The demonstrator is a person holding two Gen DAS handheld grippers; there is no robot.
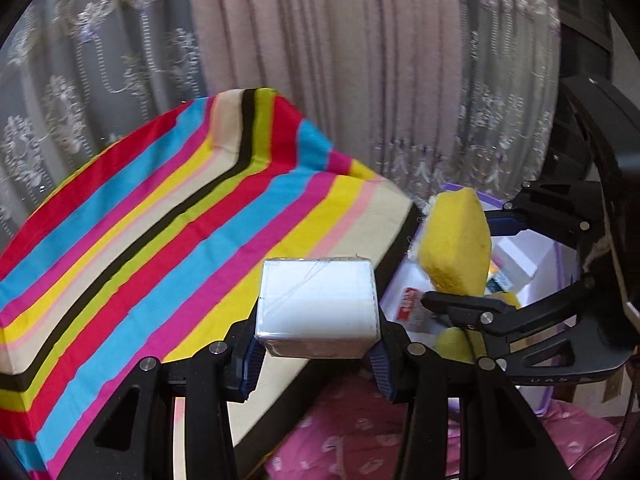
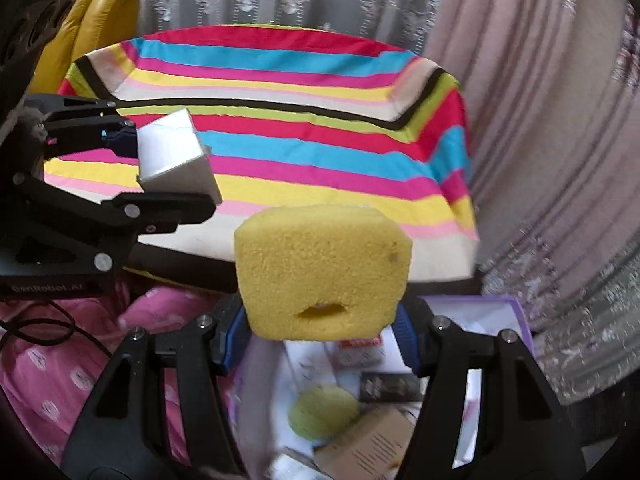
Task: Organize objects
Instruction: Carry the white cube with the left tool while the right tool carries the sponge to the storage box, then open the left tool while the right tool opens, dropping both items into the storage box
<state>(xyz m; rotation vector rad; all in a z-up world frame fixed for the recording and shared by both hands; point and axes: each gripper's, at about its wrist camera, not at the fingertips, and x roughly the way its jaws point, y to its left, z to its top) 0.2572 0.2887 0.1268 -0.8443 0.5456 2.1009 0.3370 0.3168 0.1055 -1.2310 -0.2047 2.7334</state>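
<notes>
My left gripper (image 1: 316, 356) is shut on a white box (image 1: 318, 306) and holds it in the air above the front edge of the striped table (image 1: 160, 216). The box also shows in the right wrist view (image 2: 176, 156). My right gripper (image 2: 322, 336) is shut on a yellow sponge (image 2: 322, 272) and holds it above an open lavender bin (image 2: 508, 312). The sponge also shows in the left wrist view (image 1: 456, 240), to the right of the white box, over the bin (image 1: 560, 264).
The bin holds several small boxes, papers and a green round sponge (image 2: 324, 410). A pink patterned bedspread (image 2: 48, 360) lies below. Curtains (image 1: 360, 60) hang behind the table. A yellow cushion (image 2: 92, 20) stands at the far left.
</notes>
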